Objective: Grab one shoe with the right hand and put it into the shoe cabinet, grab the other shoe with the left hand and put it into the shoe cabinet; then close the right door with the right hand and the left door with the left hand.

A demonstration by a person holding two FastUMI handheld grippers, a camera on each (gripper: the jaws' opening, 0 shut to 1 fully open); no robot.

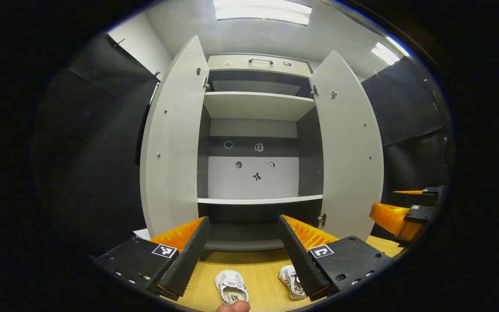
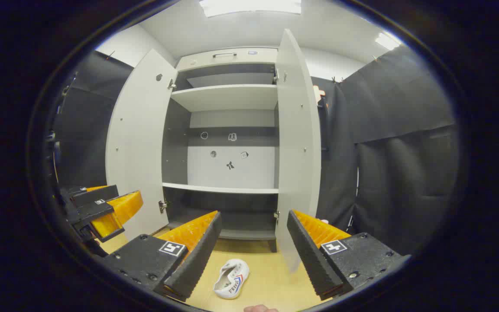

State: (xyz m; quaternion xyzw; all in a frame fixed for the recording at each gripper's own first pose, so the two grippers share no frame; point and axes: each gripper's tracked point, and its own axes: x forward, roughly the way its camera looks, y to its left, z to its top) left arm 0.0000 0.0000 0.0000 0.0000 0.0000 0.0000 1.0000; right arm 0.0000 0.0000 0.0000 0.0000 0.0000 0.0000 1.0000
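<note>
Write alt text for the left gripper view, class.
An open shoe cabinet with both doors swung wide and bare shelves stands ahead of the left gripper, whose fingers are spread apart. Two white shoes lie on the wooden floor below.

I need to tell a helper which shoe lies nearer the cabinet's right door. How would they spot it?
Start at the open shoe cabinet, then look down to the wooden floor before it. Two white shoes lie there; take the right shoe, below the right door, not the left shoe.
</note>
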